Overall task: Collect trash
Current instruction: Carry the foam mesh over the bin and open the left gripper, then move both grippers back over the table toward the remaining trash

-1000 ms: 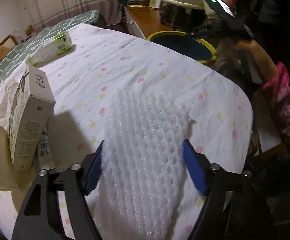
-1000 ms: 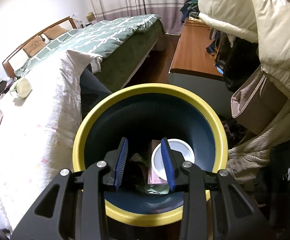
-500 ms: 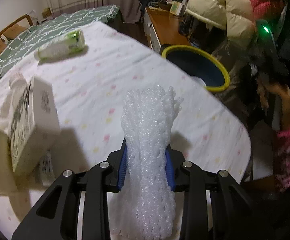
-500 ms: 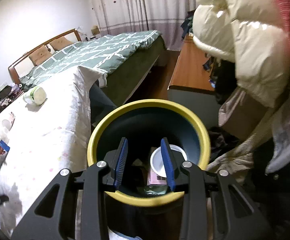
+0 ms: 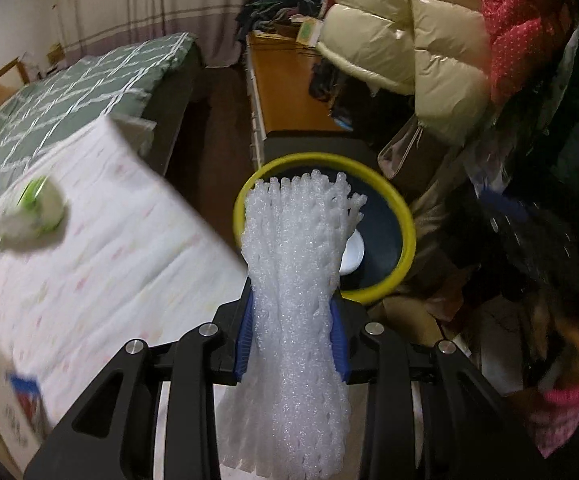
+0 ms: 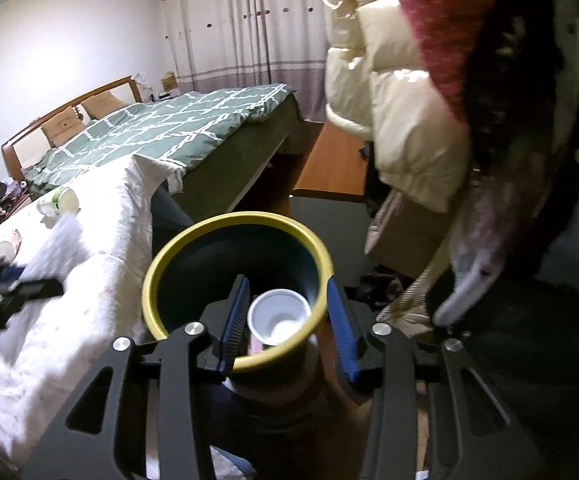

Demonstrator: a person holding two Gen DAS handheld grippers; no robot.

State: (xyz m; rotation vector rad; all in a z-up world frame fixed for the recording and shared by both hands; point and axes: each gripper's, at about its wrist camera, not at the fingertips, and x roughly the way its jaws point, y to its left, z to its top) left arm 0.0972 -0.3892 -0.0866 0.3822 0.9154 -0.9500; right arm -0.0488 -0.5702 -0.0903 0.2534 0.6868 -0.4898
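Note:
My left gripper (image 5: 292,334) is shut on a white foam net sleeve (image 5: 297,280) and holds it in the air, its top end over the near rim of the yellow-rimmed dark bin (image 5: 407,240). The bin (image 6: 161,264) holds a white cup (image 6: 279,316) and other trash. My right gripper (image 6: 287,324) is open and empty, just above the bin's near rim. The left gripper with the foam shows blurred at the left of the right wrist view (image 6: 17,280). A green-and-white bottle (image 5: 29,208) lies on the white spotted tablecloth (image 5: 109,260).
A box (image 5: 13,412) stands at the table's near left edge. A green checked bed (image 6: 177,128) lies behind the table. A wooden bench (image 5: 289,92) and hanging puffy coats (image 5: 409,40) crowd the bin's far and right sides.
My left gripper closed on the foam net, lifted it off the table and swung right toward the bin. My right gripper opened and drew back and up from inside the bin.

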